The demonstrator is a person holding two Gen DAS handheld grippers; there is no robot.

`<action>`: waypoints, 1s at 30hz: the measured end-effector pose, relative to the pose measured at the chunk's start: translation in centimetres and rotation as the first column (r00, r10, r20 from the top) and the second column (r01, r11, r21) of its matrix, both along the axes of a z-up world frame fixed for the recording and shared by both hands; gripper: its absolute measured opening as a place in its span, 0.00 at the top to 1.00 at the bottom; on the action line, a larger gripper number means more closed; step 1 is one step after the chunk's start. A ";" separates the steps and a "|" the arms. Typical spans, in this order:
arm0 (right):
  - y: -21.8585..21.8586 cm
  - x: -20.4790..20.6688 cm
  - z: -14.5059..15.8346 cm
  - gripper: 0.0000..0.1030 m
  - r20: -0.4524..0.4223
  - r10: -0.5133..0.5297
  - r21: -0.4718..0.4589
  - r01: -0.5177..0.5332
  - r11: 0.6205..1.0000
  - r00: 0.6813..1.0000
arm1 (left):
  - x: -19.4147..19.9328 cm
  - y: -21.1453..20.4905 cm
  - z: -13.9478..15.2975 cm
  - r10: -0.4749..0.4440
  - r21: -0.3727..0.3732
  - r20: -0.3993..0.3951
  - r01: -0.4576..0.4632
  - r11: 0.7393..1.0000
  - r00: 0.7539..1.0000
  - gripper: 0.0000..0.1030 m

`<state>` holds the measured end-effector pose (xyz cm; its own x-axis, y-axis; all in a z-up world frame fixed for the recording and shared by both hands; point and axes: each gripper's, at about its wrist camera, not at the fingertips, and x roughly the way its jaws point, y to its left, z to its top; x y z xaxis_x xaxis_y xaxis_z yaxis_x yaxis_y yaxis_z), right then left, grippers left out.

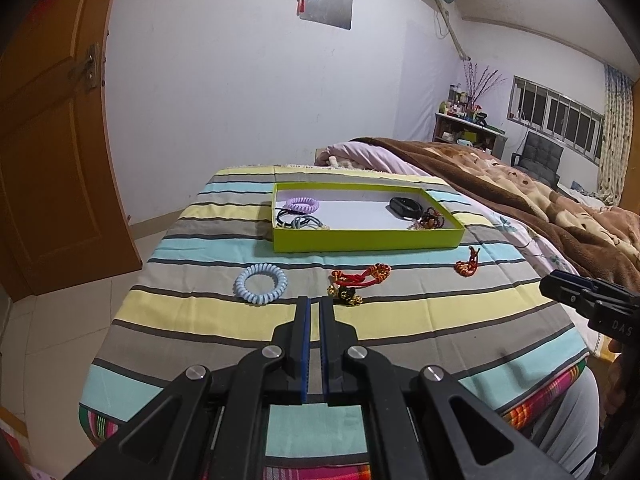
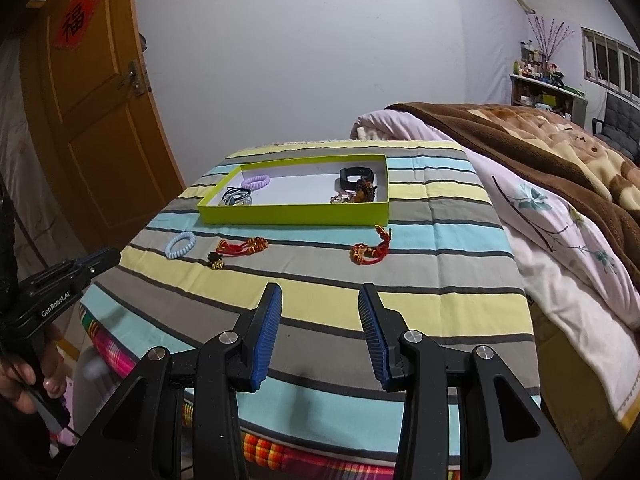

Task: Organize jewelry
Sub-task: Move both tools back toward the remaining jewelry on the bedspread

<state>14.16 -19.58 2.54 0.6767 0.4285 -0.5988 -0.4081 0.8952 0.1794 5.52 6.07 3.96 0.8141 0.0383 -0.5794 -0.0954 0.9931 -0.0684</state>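
Left gripper [image 1: 314, 300]: nearest the lens in the left wrist view; jaws closed with only a sliver between the blue pads, nothing held; pointed toward the items on the near stripes.
Right gripper [image 2: 320, 292]: jaws spread wide and empty; hovering above the striped cloth [image 2: 440, 308], well short of any jewelry.
Green box [image 1: 368, 238]: shallow, open-topped, at the far end of the cloth; already holds a purple coil tie [image 1: 302, 204], dark and grey hair ties [image 1: 298, 220], a black wristband [image 1: 406, 206] and a beaded bracelet [image 1: 430, 218].
Blue coil hair tie [image 1: 261, 284]: lying flat outside the box, ahead-left of the left gripper; looks light, springy and squashy; best pinched across one side of the ring, likely to roll or spring if nipped at the edge.
Red cord bracelet [image 1: 362, 276]: just ahead of the left gripper, between it and the box; soft, limp, light; likely to dangle, so grip at the knotted middle, not a loose end.
Black-and-gold bead charm [image 1: 346, 296]: touching or joined to the red cord's near end, cannot tell which; small, hard, probably slippery; may trail along when the cord is lifted.
Second red-and-gold bracelet [image 2: 370, 250]: apart from the others, nearer the right gripper; limp cord with a stiffer gold cluster; gold cluster judged the surest hold.
Cloth hazard: soft fabric beneath, so low pinches may catch a fold.
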 end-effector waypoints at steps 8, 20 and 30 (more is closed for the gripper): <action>0.1 1.8 -0.6 0.60 -0.014 -0.020 -0.007 0.020 1.000 1.000 | 2.1 1.3 -1.2 0.022 -0.008 -0.032 -0.022 1.000 0.999 0.97; 0.4 7.1 -2.8 0.60 -0.082 -0.062 -0.014 0.061 0.998 0.995 | 6.8 5.0 -3.7 0.085 -0.030 -0.090 -0.088 0.996 0.992 0.97; 0.6 12.0 -4.4 0.60 -0.167 -0.095 -0.030 0.092 0.995 0.981 | 10.4 7.4 -5.9 0.134 -0.042 -0.168 -0.143 0.989 0.977 0.97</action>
